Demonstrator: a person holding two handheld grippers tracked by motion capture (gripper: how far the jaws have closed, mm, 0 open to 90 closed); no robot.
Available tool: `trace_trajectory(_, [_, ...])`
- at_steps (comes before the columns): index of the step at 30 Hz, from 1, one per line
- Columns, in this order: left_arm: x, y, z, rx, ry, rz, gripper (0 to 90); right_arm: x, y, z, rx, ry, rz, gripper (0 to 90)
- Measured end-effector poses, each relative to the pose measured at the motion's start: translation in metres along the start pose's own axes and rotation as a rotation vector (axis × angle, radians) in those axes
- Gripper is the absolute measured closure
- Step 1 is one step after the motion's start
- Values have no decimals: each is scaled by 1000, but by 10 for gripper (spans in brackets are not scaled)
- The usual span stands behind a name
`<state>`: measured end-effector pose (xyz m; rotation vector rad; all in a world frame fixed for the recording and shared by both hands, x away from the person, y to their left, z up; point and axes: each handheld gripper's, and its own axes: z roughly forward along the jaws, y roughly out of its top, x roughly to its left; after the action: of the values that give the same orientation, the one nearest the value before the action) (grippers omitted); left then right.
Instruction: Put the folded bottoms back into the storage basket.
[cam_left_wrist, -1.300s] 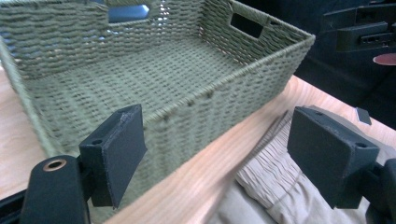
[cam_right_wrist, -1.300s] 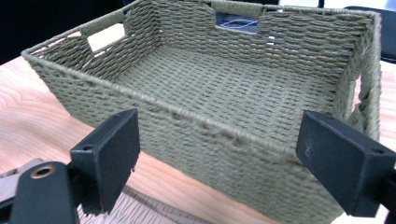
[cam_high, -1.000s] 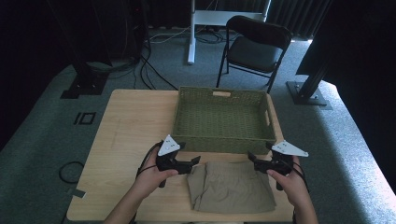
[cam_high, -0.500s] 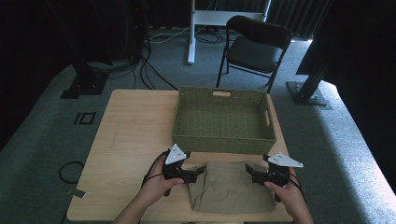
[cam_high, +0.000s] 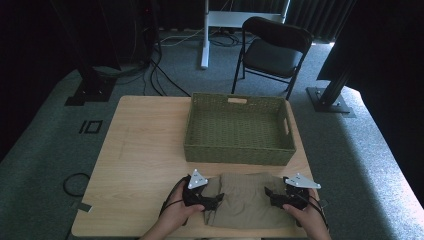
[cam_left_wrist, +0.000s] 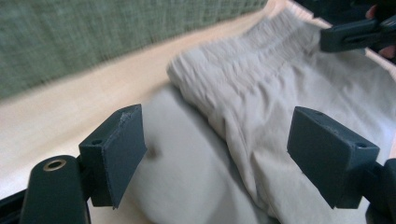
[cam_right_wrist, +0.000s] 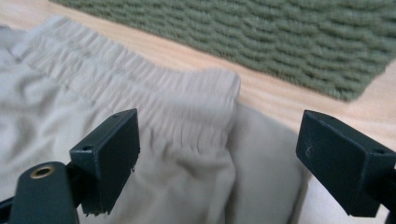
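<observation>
Both tongs sit low at the near edge of the worktop (cam_high: 145, 150), one at each end of the folded shorts (cam_high: 245, 200). Left tongs (cam_high: 212, 200) are spread wide, jaws apart over the shorts' left end; in the left gripper view the gathered waistband (cam_left_wrist: 243, 79) and a fold of cloth lie between the 2 jaws, not pinched. Right tongs (cam_high: 272, 195) are likewise spread wide, and in the right gripper view the waistband corner (cam_right_wrist: 205, 93) sits in the gap, neither jaw pressing it. Each is held in a hand, left hand (cam_high: 172, 217) and right hand (cam_high: 307, 220), coming in from the bottom edge.

1 basket (cam_high: 237, 152), woven and green, stands on the far right half of the worktop, with a handle slot in its far wall and 1 in its right wall. Its inside is bare weave. Its near wall runs just beyond the shorts, a strip of bare wood between them.

Shorts lie flat at the near right of the worktop, waistband toward the basket, their near side close to the worktop's front edge. Left half of the worktop is bare wood. Beyond the worktop stand a chair (cam_high: 272, 52) and cables (cam_high: 160, 75) on the floor
</observation>
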<state>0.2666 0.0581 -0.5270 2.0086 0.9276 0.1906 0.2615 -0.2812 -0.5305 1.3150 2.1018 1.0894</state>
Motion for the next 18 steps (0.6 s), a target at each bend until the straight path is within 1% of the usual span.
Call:
trace_trajectory(2, [0, -2, 2, -3, 8, -7, 202, 0, -2, -1, 7, -4, -1, 131])
trace_trajectory(3, [0, -5, 4, -1, 33, -17, 202, -1, -5, -1, 10, -8, 4, 131])
trace_trajectory(4, [1, -6, 4, 5, 38, -18, 202, -2, -10, -3, 18, -8, 10, 131])
trace_trajectory(6, [1, -7, 5, 12, 51, -18, 202, -1, -13, -3, 23, -14, 16, 131])
trace_trajectory(10, [0, -9, 8, 32, 61, -19, 197, -1, -19, -1, 44, -20, 16, 130])
trace_trajectory(12, [-2, -10, 11, 37, 60, -26, 194, -1, -22, 1, 56, -25, 18, 130])
trace_trajectory(14, [-2, -11, 13, 40, 69, -24, 194, -1, -22, 1, 56, -25, 18, 130])
trace_trajectory(15, [-4, -13, 16, 57, 77, -17, 194, -2, -22, 2, 58, -29, 20, 130])
trace_trajectory(16, [-5, -14, 17, 55, 85, -17, 193, -2, -23, 3, 63, -34, 26, 130])
trace_trajectory(17, [-5, -14, 17, 61, 89, -1, 193, -2, -24, 3, 64, -37, 22, 130])
trace_trajectory(18, [-5, -14, 17, 61, 91, -5, 194, -1, -25, 4, 69, -38, 24, 130])
